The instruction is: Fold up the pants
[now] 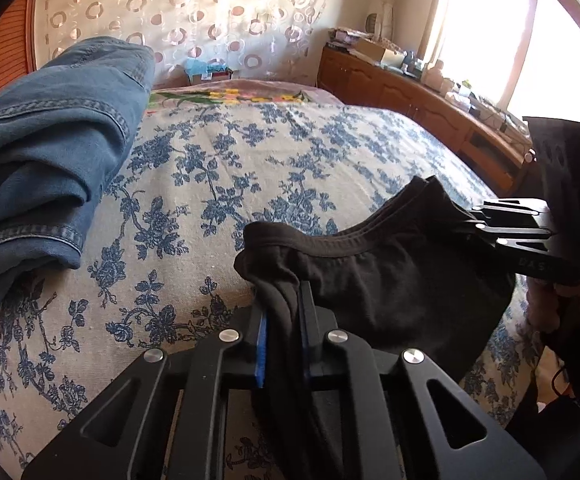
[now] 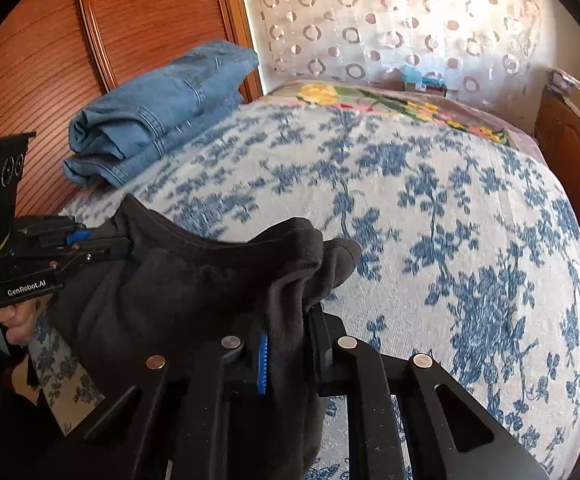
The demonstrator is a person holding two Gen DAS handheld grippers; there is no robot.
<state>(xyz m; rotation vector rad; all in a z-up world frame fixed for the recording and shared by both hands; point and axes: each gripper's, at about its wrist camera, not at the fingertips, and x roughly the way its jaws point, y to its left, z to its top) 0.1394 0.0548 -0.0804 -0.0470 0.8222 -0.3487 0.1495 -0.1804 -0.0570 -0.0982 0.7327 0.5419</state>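
A pair of black pants point(image 1: 390, 280) hangs by its waistband between my two grippers, just above the near edge of the bed. In the left wrist view my left gripper point(image 1: 283, 312) is shut on one bunched end of the waistband, dark cloth filling the gap between its blue pads. My right gripper point(image 1: 486, 224) clamps the other end at the right. In the right wrist view the black pants point(image 2: 177, 280) sag from my right gripper point(image 2: 290, 320), shut on the cloth, across to my left gripper point(image 2: 101, 244). The legs drop out of sight below.
The bed's blue floral cover point(image 1: 249, 168) point(image 2: 450, 220) stretches ahead. Folded blue jeans point(image 1: 49, 152) point(image 2: 161, 116) lie at its far left by a wooden wardrobe point(image 2: 49, 40). A cluttered wooden cabinet point(image 1: 410, 92) runs along the right under a window. A hand point(image 2: 13, 316) grips the left tool.
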